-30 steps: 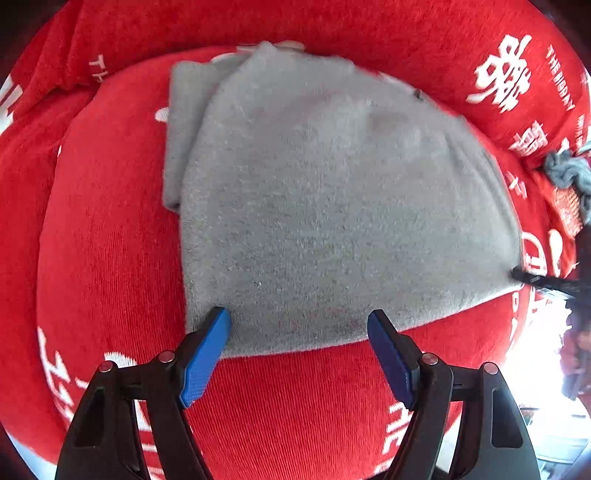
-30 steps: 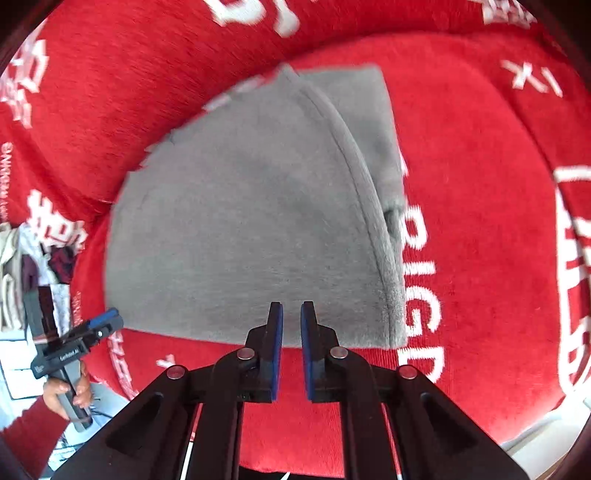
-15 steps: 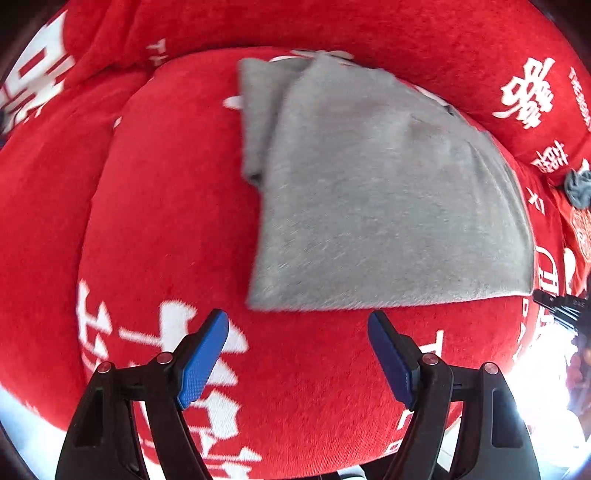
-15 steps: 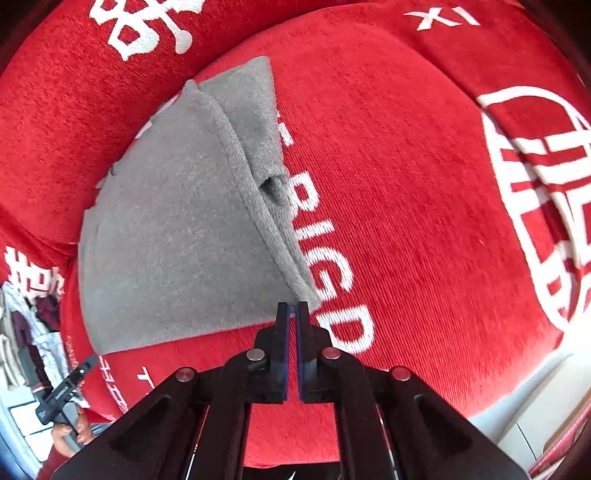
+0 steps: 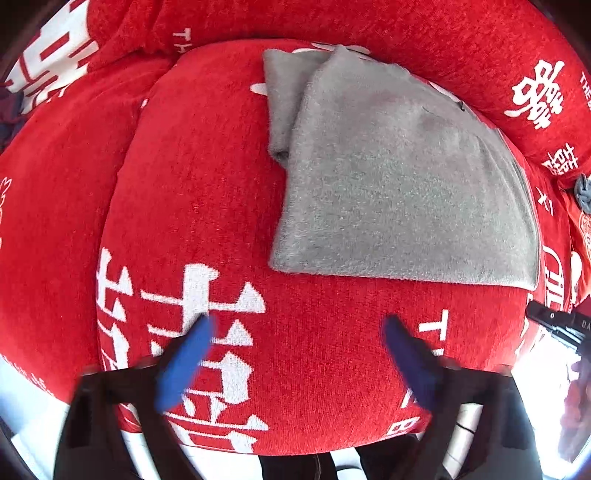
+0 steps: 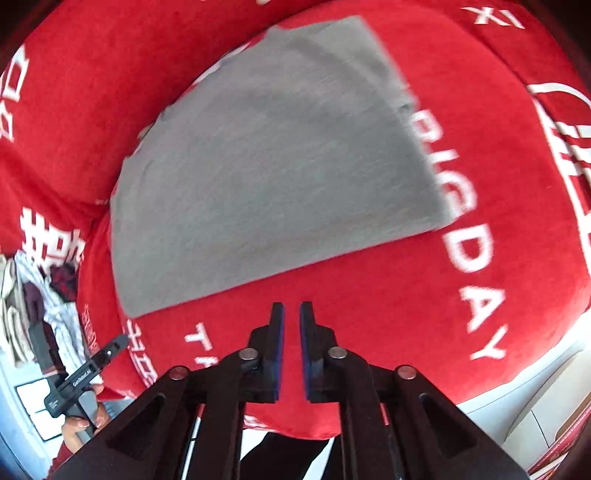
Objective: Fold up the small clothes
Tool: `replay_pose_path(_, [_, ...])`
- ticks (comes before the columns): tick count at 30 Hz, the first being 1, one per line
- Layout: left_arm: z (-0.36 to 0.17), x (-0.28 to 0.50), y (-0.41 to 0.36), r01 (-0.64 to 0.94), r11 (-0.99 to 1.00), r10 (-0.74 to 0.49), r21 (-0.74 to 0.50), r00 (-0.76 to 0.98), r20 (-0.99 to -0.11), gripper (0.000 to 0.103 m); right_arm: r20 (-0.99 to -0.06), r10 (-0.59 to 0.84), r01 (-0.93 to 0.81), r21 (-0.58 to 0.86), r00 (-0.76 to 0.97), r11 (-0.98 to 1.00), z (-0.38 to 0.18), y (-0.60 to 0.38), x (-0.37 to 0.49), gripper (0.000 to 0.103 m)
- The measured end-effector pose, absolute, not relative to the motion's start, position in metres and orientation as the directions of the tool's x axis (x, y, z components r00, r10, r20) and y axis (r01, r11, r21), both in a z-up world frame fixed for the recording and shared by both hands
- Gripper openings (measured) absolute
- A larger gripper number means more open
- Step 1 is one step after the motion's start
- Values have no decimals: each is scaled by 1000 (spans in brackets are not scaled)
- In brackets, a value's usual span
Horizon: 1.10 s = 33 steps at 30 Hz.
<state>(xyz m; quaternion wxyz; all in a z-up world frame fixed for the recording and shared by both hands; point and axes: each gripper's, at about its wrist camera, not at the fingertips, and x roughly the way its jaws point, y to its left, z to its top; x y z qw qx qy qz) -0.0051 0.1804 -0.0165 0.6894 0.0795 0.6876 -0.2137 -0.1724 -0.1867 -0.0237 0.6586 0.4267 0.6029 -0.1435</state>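
Note:
A grey folded garment (image 5: 399, 184) lies flat on a red sofa cushion (image 5: 192, 206) with white lettering; it also shows in the right wrist view (image 6: 269, 177), blurred. My left gripper (image 5: 295, 350) is open and empty, blurred by motion, above the cushion in front of the garment's near edge. My right gripper (image 6: 291, 314) is nearly shut with a narrow gap and holds nothing, just in front of the garment's near edge. Neither gripper touches the garment.
The red backrest (image 5: 332, 22) rises behind the cushion. A pile of other clothes (image 6: 33, 295) lies at the left of the right wrist view. The left gripper's handle and the hand (image 6: 77, 387) show there too. The cushion's front edge drops off below both grippers.
Both grippers have pulled back from the garment. The left one let go of the near edge and drew left and away. The right one swung back toward the garment's middle and opened slightly.

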Motion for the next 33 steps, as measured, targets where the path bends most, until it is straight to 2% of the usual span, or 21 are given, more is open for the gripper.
replay_pose_path(3, [-16, -4, 182, 395, 900, -187, -184, -29, -982, 102, -913, 344, 679, 397, 221, 617, -24, -166, -162, 37])
replay_pose_path(6, [-16, -3, 188, 386, 905, -184, -178, -21, -983, 102, -906, 365, 662, 409, 213, 628, -24, -150, -153, 43])
replay_pose_path(7, [-17, -1, 187, 383, 907, -183, -178, -23, -983, 102, -904, 374, 655, 413, 208, 633, -24, -142, -148, 50])
replay_pose_path(9, [-16, -1, 191, 376, 908, -187, -184, -29, -982, 102, -899, 386, 641, 421, 205, 642, -24, -129, -140, 56])
replay_pose_path(21, [-28, 12, 204, 355, 919, -165, -173, -54, -985, 102, -878, 442, 611, 455, 186, 647, -33, -82, -116, 56])
replay_pose_path(33, [-33, 32, 209, 355, 913, -192, -202, -62, -979, 102, -829, 510, 667, 515, 229, 538, -54, -62, -98, 56])
